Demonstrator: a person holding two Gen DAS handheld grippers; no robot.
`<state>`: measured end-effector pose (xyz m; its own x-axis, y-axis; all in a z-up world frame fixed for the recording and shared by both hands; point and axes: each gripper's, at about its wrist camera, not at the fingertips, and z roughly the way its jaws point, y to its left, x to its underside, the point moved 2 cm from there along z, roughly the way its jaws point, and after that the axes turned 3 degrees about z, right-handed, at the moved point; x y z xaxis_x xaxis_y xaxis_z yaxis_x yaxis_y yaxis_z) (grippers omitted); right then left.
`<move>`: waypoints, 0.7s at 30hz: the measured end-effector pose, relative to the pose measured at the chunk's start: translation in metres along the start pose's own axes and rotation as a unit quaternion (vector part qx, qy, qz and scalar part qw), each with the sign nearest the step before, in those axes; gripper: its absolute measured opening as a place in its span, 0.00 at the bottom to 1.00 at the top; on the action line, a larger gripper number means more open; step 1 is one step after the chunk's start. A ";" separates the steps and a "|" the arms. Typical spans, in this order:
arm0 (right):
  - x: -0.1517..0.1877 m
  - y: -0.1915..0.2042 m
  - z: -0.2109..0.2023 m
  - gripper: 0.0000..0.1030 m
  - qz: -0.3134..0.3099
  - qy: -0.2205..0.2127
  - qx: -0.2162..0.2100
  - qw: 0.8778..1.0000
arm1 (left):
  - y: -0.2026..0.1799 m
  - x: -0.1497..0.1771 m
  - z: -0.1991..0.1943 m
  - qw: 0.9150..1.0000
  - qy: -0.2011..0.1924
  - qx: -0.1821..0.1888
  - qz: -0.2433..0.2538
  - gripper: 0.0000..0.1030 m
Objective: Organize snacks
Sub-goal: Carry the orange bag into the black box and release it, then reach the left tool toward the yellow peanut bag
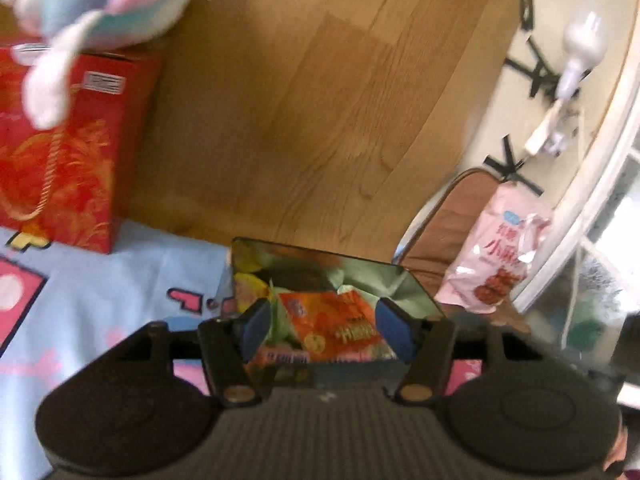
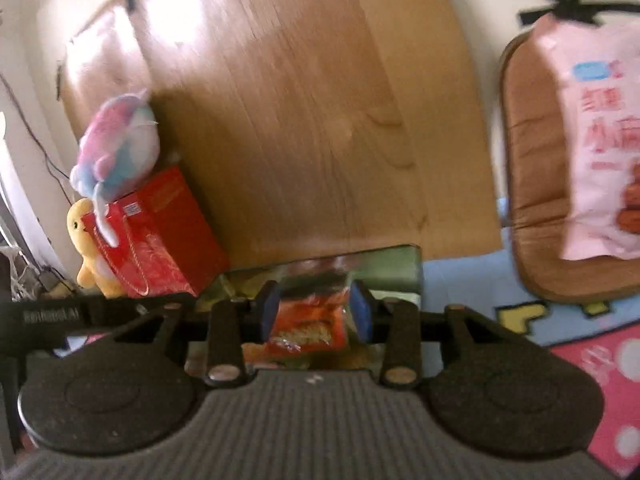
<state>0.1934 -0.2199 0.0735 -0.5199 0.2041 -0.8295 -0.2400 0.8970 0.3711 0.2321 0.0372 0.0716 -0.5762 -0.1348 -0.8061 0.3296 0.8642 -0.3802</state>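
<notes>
A shiny metal tin point(image 1: 320, 255) point(image 2: 400, 270) stands open on the blue and pink cloth, with several snack packets inside. On top lies an orange packet point(image 1: 340, 328) point(image 2: 308, 326), and yellow and green packets point(image 1: 248, 284) are beside it. My left gripper point(image 1: 325, 330) hovers over the tin, open, its blue pads standing clear on either side of the orange packet. My right gripper point(image 2: 315, 312) is over the same tin, open too, with the packet showing in the gap below its pads. A pink snack bag point(image 1: 500, 248) point(image 2: 600, 140) rests on a brown chair cushion point(image 2: 532, 200) to the right.
A red gift box point(image 1: 68, 152) point(image 2: 168, 232) stands left of the tin with a pastel plush toy point(image 1: 100, 0) point(image 2: 120, 140) on top and a yellow plush point(image 2: 86, 240) behind it. A wooden panel point(image 1: 300, 100) rises behind the tin. The patterned cloth point(image 1: 100, 280) covers the surface.
</notes>
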 end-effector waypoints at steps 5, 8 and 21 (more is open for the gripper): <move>0.049 0.003 -0.028 0.41 0.033 0.052 -0.064 0.996 | 0.036 0.026 -0.036 0.999 0.006 -0.041 -0.025 0.60; 0.070 0.027 -0.017 0.41 0.014 0.095 -0.095 0.991 | 0.060 0.044 -0.048 0.995 0.027 -0.074 -0.054 0.60; 0.123 0.126 0.046 0.35 -0.080 0.216 -0.146 0.962 | 0.059 0.088 -0.035 0.992 0.106 -0.039 -0.056 0.47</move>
<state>0.1368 -0.0637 -0.0011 -0.7340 -0.1665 -0.6584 -0.5332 0.7417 0.4069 0.1746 0.0932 -0.0057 -0.7529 -0.1347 -0.6442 0.2004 0.8855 -0.4193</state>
